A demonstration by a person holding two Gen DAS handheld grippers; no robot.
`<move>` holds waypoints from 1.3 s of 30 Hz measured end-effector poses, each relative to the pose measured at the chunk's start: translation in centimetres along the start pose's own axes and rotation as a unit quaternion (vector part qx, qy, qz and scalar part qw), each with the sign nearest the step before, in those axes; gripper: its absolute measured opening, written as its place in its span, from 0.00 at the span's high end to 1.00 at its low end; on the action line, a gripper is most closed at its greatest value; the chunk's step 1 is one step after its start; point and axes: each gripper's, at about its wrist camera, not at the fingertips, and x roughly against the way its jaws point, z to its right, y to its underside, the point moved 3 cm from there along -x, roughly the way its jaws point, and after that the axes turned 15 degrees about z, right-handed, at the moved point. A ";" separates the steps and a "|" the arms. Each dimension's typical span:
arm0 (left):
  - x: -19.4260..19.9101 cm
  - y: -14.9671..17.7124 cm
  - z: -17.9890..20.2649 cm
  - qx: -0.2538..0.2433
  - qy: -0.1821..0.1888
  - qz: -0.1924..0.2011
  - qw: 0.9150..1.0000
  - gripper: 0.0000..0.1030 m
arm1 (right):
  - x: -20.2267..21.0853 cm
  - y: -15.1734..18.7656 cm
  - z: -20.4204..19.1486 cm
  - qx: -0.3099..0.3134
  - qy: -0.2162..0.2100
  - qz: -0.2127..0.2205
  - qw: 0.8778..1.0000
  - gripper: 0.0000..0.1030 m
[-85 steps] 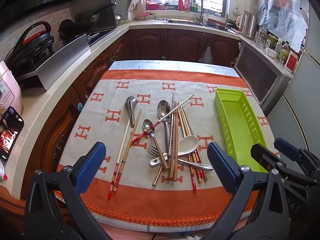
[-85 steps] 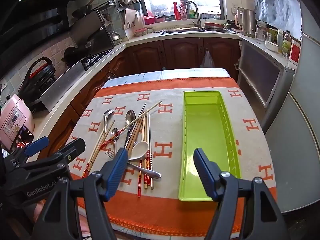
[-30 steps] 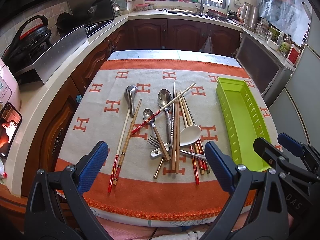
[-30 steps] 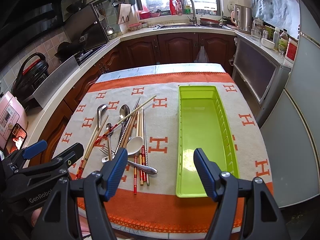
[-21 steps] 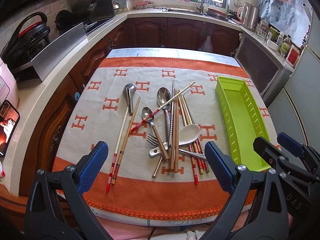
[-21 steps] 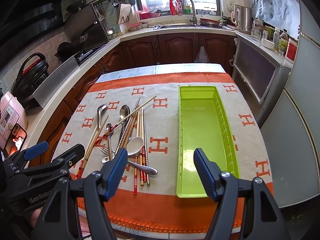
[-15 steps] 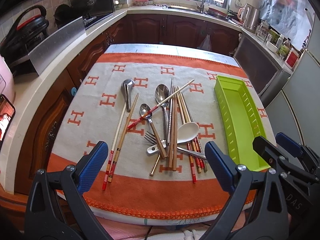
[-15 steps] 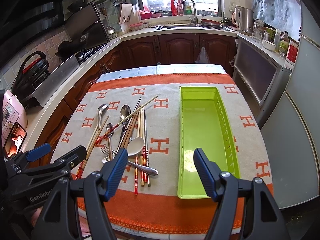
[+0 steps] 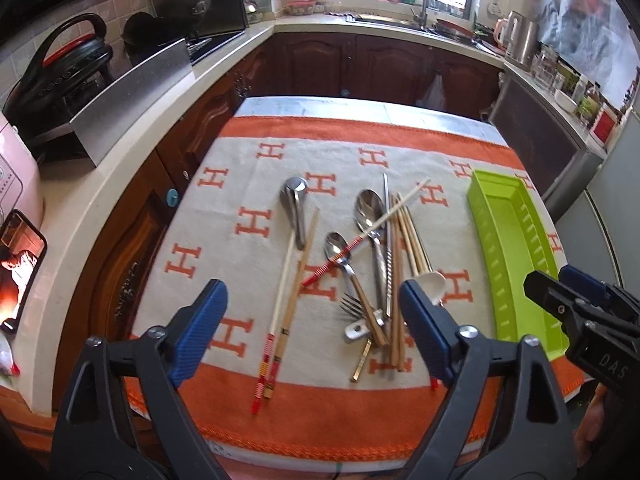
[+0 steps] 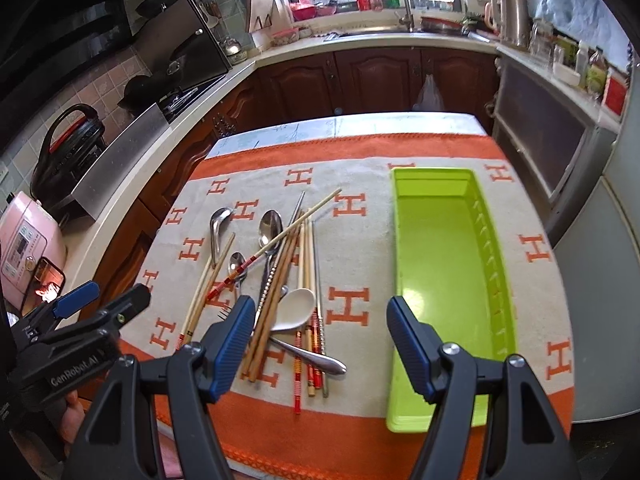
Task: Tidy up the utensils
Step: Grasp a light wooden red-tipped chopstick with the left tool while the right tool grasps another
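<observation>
Right wrist view: green tray's (image 10: 448, 248) bare floor, foreshortened in left.

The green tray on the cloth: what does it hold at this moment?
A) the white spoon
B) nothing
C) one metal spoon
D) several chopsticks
B: the green tray shows only its bare floor, and the white spoon lies among the chopsticks on the cloth.

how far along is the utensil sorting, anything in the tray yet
Nothing looks done: the green tray is empty. Both the left gripper and right gripper hover open, holding nothing. Still left: the whole pile on the cloth, including chopsticks, metal spoons, fork and white spoon.
</observation>
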 end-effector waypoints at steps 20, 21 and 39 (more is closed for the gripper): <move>-9.8 -1.1 -8.8 0.035 -0.004 -0.049 0.998 0.28 | -14.6 -1.1 -4.0 -0.130 -0.101 -0.142 0.976 0.72; -10.5 -0.5 -8.9 0.033 -0.004 -0.062 0.998 0.29 | -15.3 -0.8 -4.2 -0.140 -0.106 -0.150 0.973 0.74; -16.2 5.6 -7.2 0.024 0.044 -0.165 0.985 0.57 | -21.1 2.5 -5.4 -0.218 -0.063 -0.218 0.949 0.78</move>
